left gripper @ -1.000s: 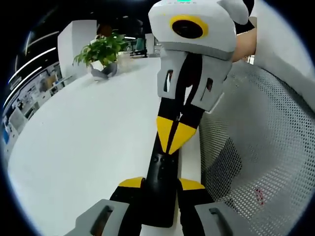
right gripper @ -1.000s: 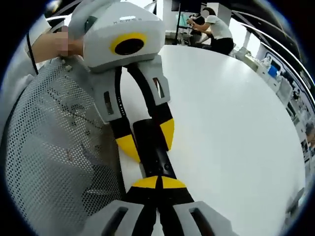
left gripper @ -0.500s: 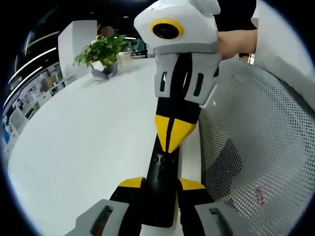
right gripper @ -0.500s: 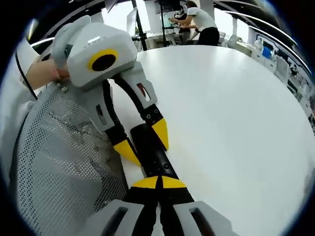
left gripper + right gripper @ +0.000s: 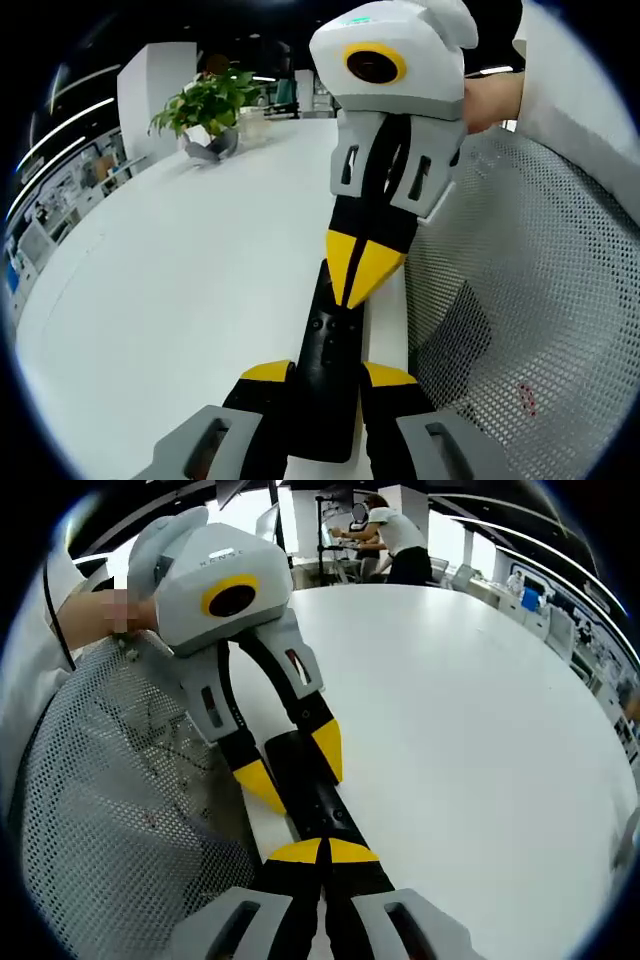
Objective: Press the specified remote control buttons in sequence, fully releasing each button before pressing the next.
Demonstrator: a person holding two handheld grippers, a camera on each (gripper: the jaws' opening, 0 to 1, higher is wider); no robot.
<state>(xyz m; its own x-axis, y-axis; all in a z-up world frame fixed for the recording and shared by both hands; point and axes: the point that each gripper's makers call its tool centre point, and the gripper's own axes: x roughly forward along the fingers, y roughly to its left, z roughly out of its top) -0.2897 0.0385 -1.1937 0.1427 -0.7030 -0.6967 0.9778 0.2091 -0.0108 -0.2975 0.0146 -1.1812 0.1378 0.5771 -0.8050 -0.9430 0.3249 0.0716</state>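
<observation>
A slim black remote (image 5: 328,345) lies lengthwise between the yellow-tipped jaws of my left gripper (image 5: 328,375), which is shut on its near end. My right gripper (image 5: 360,278) comes down from the top of the left gripper view, shut, with its joined yellow tips pointing onto the remote's far part. In the right gripper view my right gripper (image 5: 322,852) is shut, its tips resting on the remote (image 5: 318,798). Beyond it the left gripper (image 5: 293,765) clasps the remote from both sides. A hand (image 5: 85,620) holds that gripper's body.
A wide white round table (image 5: 180,270) spreads under the remote. A grey mesh chair back (image 5: 520,300) stands close beside the grippers. A potted plant (image 5: 205,105) sits at the table's far edge. A person (image 5: 395,540) works at a desk far behind.
The right gripper has shifted slightly to the right in the left gripper view, still shut over the remote. The left gripper and the remote have stayed in place.
</observation>
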